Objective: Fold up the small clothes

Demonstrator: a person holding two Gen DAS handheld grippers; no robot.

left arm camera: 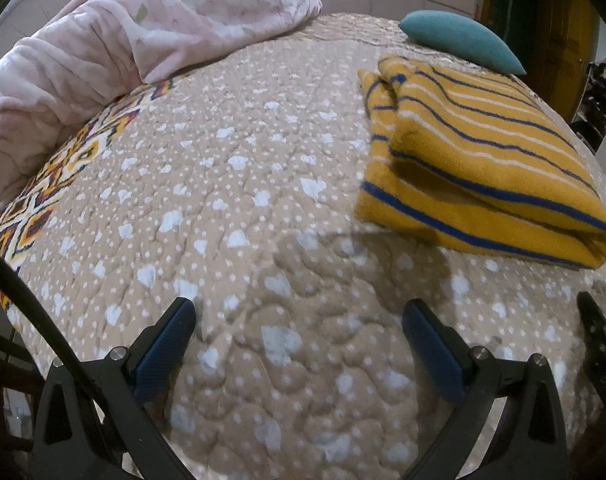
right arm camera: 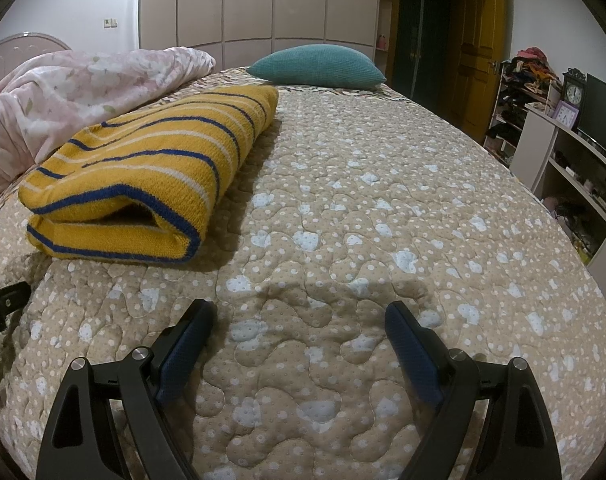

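A yellow knit garment with blue and white stripes (left arm camera: 475, 160) lies folded into a thick rectangle on the beige quilted bedspread (left arm camera: 243, 220). In the left wrist view it lies ahead and to the right of my left gripper (left arm camera: 299, 308), which is open and empty just above the quilt. In the right wrist view the garment (right arm camera: 143, 172) lies ahead and to the left of my right gripper (right arm camera: 301, 312), also open and empty. Neither gripper touches the garment. The right gripper's edge shows at the far right of the left wrist view (left arm camera: 601, 336).
A crumpled pink floral blanket (left arm camera: 103, 48) lies along the bed's left side. A teal pillow (right arm camera: 319, 66) lies at the far end. Beyond the bed's right edge stand white shelves with a clock (right arm camera: 574, 94) and a TV. Wardrobes and a door stand behind.
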